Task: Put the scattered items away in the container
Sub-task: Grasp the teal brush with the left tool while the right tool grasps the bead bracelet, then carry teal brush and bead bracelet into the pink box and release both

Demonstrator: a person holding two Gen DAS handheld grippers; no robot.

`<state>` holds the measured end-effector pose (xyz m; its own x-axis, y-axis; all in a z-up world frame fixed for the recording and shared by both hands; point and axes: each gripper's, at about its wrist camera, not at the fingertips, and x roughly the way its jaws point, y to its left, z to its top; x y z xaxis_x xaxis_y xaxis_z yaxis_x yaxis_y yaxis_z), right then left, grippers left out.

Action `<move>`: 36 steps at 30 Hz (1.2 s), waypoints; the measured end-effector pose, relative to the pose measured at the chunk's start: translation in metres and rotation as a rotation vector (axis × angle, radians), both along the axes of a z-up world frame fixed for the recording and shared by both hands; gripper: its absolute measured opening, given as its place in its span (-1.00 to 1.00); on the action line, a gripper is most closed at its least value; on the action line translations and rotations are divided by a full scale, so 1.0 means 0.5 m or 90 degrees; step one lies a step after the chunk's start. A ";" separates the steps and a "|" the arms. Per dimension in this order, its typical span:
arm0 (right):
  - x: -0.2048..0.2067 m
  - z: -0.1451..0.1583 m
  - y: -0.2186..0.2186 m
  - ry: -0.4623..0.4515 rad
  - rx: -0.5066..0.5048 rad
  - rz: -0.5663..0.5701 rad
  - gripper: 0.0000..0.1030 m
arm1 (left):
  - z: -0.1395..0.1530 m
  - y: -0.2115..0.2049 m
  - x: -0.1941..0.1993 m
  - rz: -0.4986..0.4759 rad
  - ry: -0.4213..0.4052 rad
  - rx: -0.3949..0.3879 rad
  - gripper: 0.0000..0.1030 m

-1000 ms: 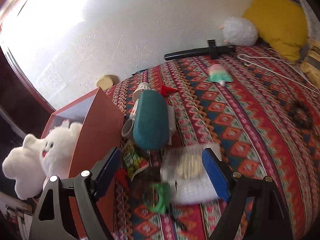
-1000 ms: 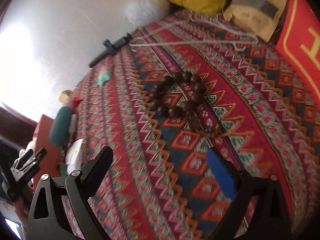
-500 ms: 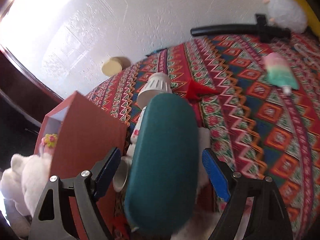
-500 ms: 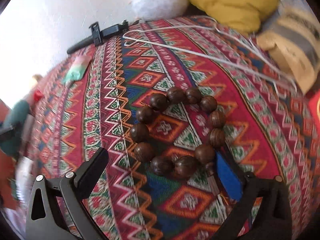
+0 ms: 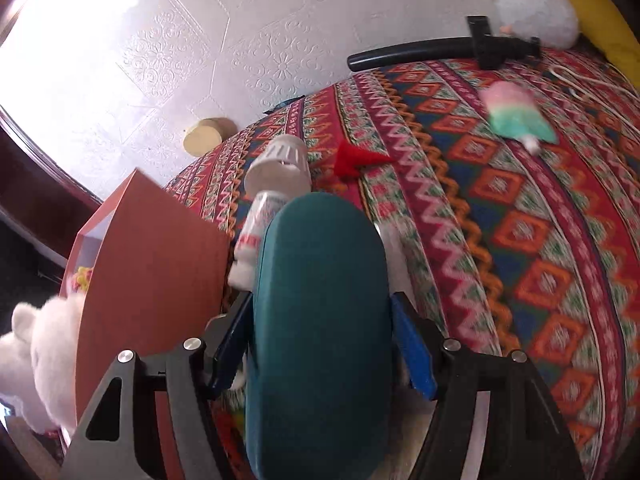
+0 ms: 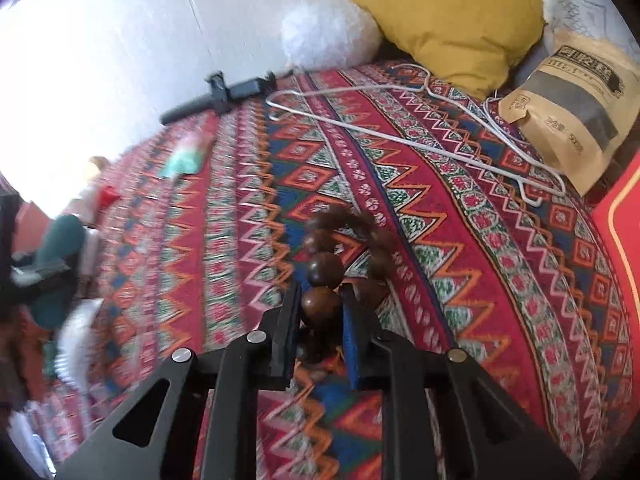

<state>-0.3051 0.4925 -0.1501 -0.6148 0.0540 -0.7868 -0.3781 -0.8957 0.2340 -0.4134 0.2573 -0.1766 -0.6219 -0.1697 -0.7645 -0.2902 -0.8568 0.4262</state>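
My left gripper (image 5: 320, 344) is shut on a teal oblong case (image 5: 320, 300) that lies on the patterned bed cover, right beside the orange-brown box (image 5: 152, 256). A white plush toy (image 5: 44, 344) sits in the box. A white bottle (image 5: 276, 176) lies just beyond the case. My right gripper (image 6: 320, 312) is shut on a brown wooden bead bracelet (image 6: 324, 270) near the middle of the bed; the rest of its beads hang blurred ahead. The teal case (image 6: 56, 256) and the left gripper show at the left edge of the right wrist view.
A red felt piece (image 5: 356, 160), a pink-green pouch (image 5: 516, 114) and a black handled tool (image 5: 440, 50) lie farther back. A white wire hanger (image 6: 400, 128), a brown paper bag (image 6: 576, 108), a yellow pillow (image 6: 452, 12) and a white fluffy toy (image 6: 324, 36) are at the head end.
My left gripper moved forward and closed on the teal case. My right gripper moved in over the bead bracelet and closed on it; the beads now lift off the cover.
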 end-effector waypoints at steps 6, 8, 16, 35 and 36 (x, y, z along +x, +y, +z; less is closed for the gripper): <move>0.083 0.062 -0.044 0.036 -0.015 0.039 -0.66 | 0.050 0.020 0.147 -0.058 0.044 0.028 0.29; 0.105 0.077 -0.054 0.041 -0.021 0.048 -0.66 | 0.070 0.021 0.193 -0.070 0.051 0.044 0.28; 0.204 0.134 -0.105 0.050 -0.038 0.078 -0.66 | 0.150 0.010 0.344 -0.106 0.052 0.105 -0.29; 0.356 0.238 -0.254 0.050 0.016 0.179 -0.66 | 0.173 -0.027 0.627 -0.214 0.203 0.049 -0.33; 0.356 0.247 -0.262 0.054 0.019 0.186 -0.66 | 0.194 -0.041 0.630 -0.210 0.206 0.062 -0.33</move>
<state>-0.1272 0.3614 -0.0266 -0.6713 -0.1115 -0.7328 -0.0843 -0.9707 0.2250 -0.0982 0.2369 -0.0798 -0.8396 0.1398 -0.5249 -0.4188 -0.7820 0.4616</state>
